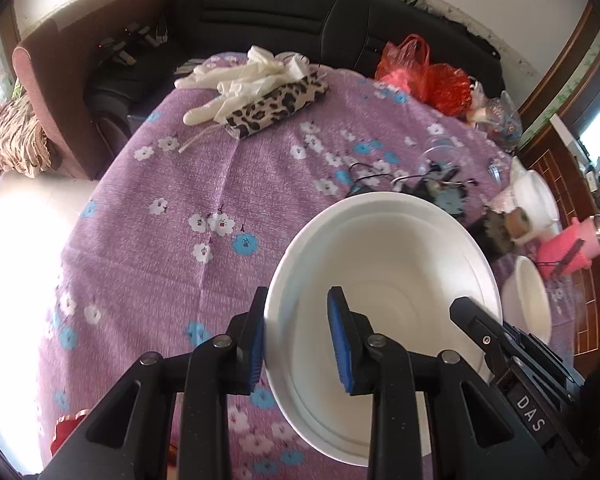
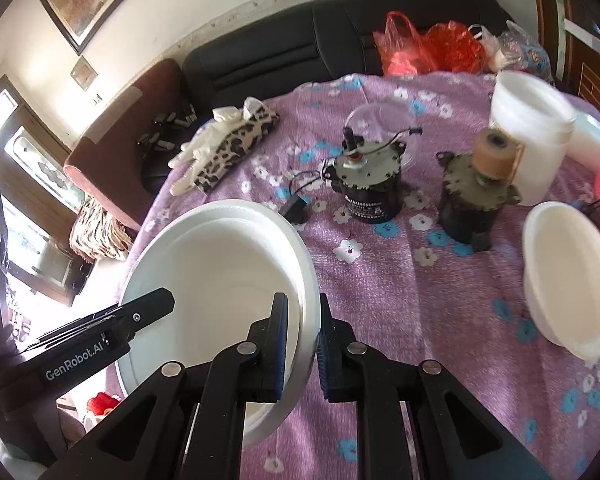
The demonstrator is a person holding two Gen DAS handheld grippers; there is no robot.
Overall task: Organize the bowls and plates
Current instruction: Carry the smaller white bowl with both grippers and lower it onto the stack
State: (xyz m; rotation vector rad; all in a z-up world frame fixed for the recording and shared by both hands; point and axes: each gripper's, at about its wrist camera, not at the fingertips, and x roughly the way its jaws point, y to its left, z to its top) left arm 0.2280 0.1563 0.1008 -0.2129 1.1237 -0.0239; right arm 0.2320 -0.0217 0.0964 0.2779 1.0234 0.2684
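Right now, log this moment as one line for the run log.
left gripper: straddling rim, open | right gripper: shut on white bowl opposite rim | bowl: nested stack, on floral tablecloth | second white bowl: apart, untouched

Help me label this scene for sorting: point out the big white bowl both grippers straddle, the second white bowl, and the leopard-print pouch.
big white bowl (image 1: pixel 380 248), left wrist view, inner wall.
second white bowl (image 2: pixel 564 264), right wrist view, inside surface.
leopard-print pouch (image 1: pixel 276 106), left wrist view, middle of its top face.
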